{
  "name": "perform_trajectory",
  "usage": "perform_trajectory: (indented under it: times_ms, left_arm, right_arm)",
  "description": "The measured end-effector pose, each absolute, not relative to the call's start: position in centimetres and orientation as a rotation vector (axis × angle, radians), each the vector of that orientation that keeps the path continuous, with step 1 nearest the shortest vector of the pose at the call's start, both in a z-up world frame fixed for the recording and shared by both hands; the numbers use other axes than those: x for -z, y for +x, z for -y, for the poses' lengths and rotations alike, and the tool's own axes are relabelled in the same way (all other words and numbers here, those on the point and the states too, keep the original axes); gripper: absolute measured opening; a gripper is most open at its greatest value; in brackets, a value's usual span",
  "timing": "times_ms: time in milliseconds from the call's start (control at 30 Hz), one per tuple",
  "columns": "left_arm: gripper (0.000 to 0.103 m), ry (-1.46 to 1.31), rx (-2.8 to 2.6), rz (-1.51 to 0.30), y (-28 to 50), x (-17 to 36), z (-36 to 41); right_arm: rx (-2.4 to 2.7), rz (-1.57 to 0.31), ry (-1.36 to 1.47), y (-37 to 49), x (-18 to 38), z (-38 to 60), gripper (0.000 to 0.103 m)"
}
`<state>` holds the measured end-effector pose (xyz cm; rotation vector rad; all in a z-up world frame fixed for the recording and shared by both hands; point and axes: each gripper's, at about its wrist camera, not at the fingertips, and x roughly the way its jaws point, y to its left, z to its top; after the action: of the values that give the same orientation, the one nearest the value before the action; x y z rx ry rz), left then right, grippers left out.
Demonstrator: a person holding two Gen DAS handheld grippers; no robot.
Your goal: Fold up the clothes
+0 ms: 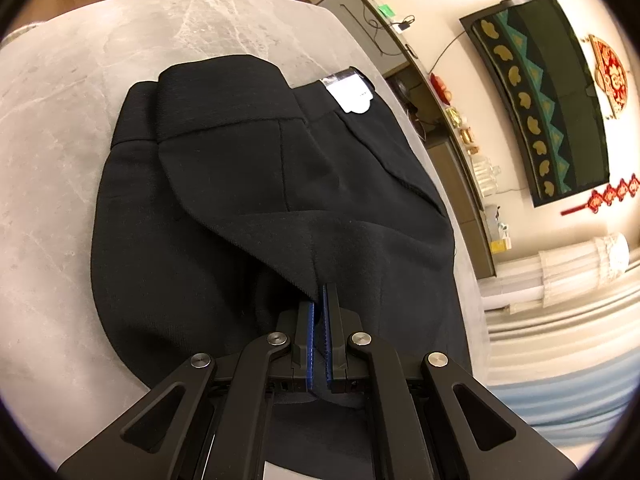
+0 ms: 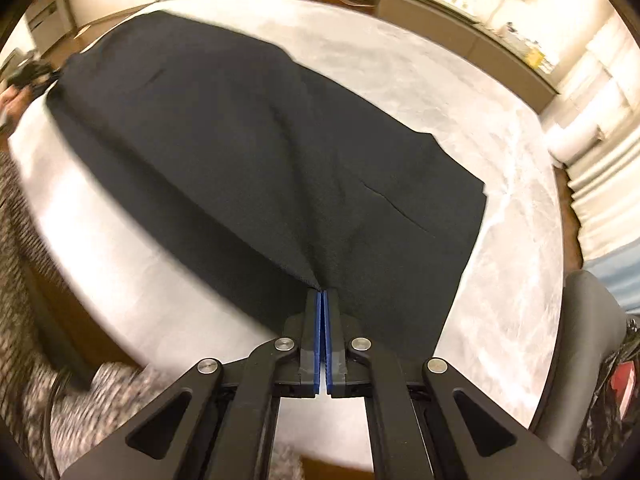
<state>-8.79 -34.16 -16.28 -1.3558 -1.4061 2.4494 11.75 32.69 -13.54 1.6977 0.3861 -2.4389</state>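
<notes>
Nearest you, in the left wrist view, your left hand-held gripper (image 1: 322, 294) has its two blue-padded fingers (image 1: 309, 322) closed almost together, pinching a raised peak of black cloth at the near edge of the garment. In the right wrist view, your right hand-held gripper (image 2: 322, 294) is likewise closed tight, its pads meeting on a pulled-up point of the same dark fabric, which fans away from the tips in creases.

You are working one garment: a pair of black trousers (image 1: 248, 200) lying on the grey marbled table (image 1: 52, 152). From your left side, the trousers run with their long axis away from the gripper toward the far edge of the table, waistband end farthest. One flap is folded back over the top there, and one white paper tag (image 1: 352, 94) sits at the waistband, near the far right edge of the table.

From your right side, the trousers (image 2: 240, 140) stretch diagonally from the gripper up to the far left across the table (image 2: 500, 240), with a straight cut edge on the right. This view is blurred with motion, chiefly at the left.

Farther off, at the left rim of the right view, you can see a patterned sleeve (image 2: 24, 280). Beyond the table in the left view stand one long sideboard (image 1: 452, 148) and one dark wall hanging (image 1: 548, 96)
</notes>
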Motion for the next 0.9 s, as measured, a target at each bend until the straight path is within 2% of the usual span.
perform_trajectory:
  times_ms: [233,400,467,500,567,633,733,833,900]
  left_arm:
    - [0.004,-1.313,-2.475,1.426,-7.6,15.7,35.0]
    - [0.015,-1.130,-2.414,1.681,-5.1,15.9,38.6]
    - [0.017,-1.053,-2.358,1.816,-4.2,16.5,40.4]
    - [0.020,-1.014,-2.327,1.882,-3.8,16.9,41.2]
    - [0.021,-0.964,-2.295,1.990,-3.0,17.4,42.8]
    - [0.022,-0.931,-2.286,2.092,-2.0,18.0,44.2]
    - [0.029,-0.939,-2.287,2.163,-1.3,18.7,45.0]
    - [0.037,-1.028,-2.253,2.114,-2.4,19.2,44.3]
    - [0.038,-1.109,-2.257,2.068,-3.5,19.5,43.7]
  right_arm:
    - [2.338,-0.377,1.860,11.2,16.9,-32.9,0.004]
    - [2.324,-0.475,1.921,11.0,17.3,-32.3,0.004]
    - [2.310,-0.482,1.955,11.0,16.8,-32.3,0.008]
    - [2.303,-0.478,1.971,11.1,16.3,-32.3,0.013]
    - [2.313,-0.491,1.929,11.1,13.6,-31.0,0.021]
    - [2.334,-0.533,1.847,10.6,10.7,-28.6,0.034]
    - [2.348,-0.615,1.702,8.6,6.8,-23.3,0.039]
    - [2.266,-0.743,1.552,5.1,5.3,-14.3,0.039]
    - [2.209,-0.797,1.450,3.1,4.9,-8.3,0.039]
